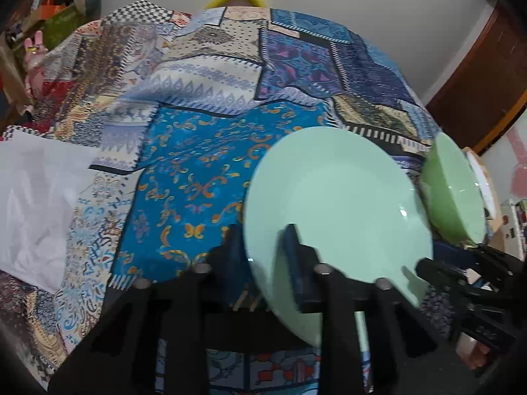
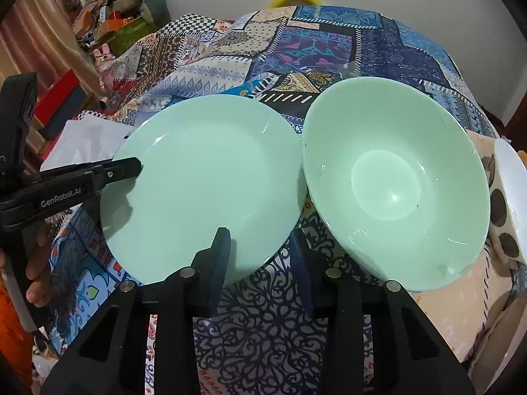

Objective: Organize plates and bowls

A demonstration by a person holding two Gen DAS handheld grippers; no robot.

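Note:
A mint green plate (image 1: 336, 204) is pinched at its rim by my left gripper (image 1: 263, 256), tilted up above the patchwork cloth. In the right wrist view the same plate (image 2: 204, 184) lies left, with the left gripper (image 2: 131, 168) clamped on its left rim. A mint green bowl (image 2: 395, 181) sits right of the plate, tilted; it also shows in the left wrist view (image 1: 454, 191). My right gripper (image 2: 260, 253) is open, its fingers straddling the gap between plate and bowl, holding nothing.
A patchwork tablecloth (image 2: 296, 49) covers the surface. A white dish with dark dots (image 2: 507, 204) stands at the right edge. White paper (image 1: 36, 204) lies on the left. Boxes and clutter (image 2: 108, 23) are stacked at the far left.

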